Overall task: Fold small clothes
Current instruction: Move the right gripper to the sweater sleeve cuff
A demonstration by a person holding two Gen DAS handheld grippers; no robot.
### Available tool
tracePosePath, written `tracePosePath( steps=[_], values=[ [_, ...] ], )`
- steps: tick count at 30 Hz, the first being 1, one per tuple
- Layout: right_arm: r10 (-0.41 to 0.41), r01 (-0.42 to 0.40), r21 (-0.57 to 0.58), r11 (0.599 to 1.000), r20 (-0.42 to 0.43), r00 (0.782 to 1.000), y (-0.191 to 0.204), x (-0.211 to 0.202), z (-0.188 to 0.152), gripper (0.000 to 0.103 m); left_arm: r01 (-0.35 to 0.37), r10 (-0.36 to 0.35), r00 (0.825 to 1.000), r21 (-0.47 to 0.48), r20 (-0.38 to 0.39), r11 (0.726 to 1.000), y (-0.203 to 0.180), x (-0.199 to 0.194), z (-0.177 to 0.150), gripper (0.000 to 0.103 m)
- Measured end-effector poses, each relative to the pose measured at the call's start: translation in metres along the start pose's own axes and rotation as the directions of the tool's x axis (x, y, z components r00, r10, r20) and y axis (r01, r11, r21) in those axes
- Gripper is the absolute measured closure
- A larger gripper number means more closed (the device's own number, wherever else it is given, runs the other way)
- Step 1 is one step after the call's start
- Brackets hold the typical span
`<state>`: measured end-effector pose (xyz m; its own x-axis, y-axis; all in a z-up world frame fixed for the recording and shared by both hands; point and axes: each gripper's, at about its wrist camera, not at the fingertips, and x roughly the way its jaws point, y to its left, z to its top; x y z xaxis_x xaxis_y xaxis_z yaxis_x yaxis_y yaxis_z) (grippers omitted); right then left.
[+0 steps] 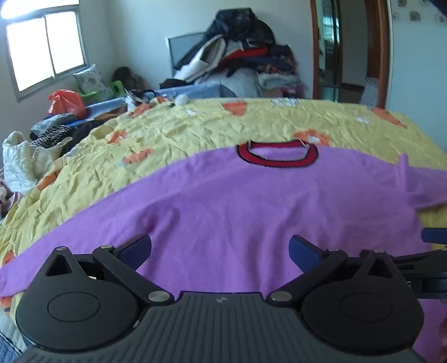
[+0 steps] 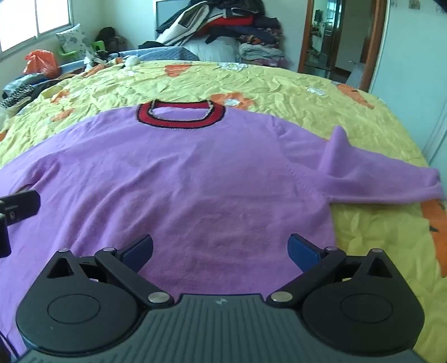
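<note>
Lying flat on the yellow bedspread (image 2: pixel 279 92), the purple sweater (image 2: pixel 181 173) sits under the left gripper (image 1: pixel 220 248) and right gripper (image 2: pixel 220 248), jaws spread, clothes pile (image 2: pixel 223 25) beyond its red collar (image 2: pixel 180 116).

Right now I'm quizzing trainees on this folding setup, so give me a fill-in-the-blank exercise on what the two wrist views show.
1. The purple sweater lies flat on a ____ bedspread with orange patches.
2. The sweater's collar is ____ with dark edging.
3. The left hand-held gripper and the right hand-held gripper both have their jaws ____, holding nothing.
4. The sleeve with a raised fold is on the ____ side.

Missing words: yellow; red; open; right
</note>
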<state>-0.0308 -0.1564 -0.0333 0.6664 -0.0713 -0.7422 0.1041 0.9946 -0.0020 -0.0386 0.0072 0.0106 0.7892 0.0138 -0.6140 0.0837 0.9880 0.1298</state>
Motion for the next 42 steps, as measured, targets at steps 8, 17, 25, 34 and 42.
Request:
tracePosePath(
  steps=[8,17,25,34,42],
  values=[
    [-0.076,0.076,-0.013,0.997,0.009,0.997,0.023,-0.006,0.006,0.0,0.108,-0.108,0.994,0.005,-0.028,0.994,0.023,0.014,0.006,0.0],
    [-0.046,0.047,-0.007,0.999,0.061,0.997,0.027,-0.021,0.004,0.0,0.158,-0.158,0.985,0.0,-0.07,0.987,0.037,0.033,0.008,0.0],
    [-0.055,0.056,-0.042,0.998,0.031,0.998,0.022,-0.013,0.004,0.0,0.133,-0.136,0.985,-0.029,-0.106,0.991,0.031,0.034,0.007,0.0],
    [-0.095,0.098,-0.031,0.995,0.063,0.993,-0.021,-0.004,-0.009,0.0,0.109,-0.108,0.977,-0.003,-0.185,0.994,-0.007,0.034,0.003,0.0],
    [-0.142,0.117,0.24,0.964,0.087,0.986,-0.184,0.019,-0.012,0.0,0.091,-0.087,0.974,0.011,-0.211,0.996,-0.032,0.03,-0.002,0.0]
  ],
)
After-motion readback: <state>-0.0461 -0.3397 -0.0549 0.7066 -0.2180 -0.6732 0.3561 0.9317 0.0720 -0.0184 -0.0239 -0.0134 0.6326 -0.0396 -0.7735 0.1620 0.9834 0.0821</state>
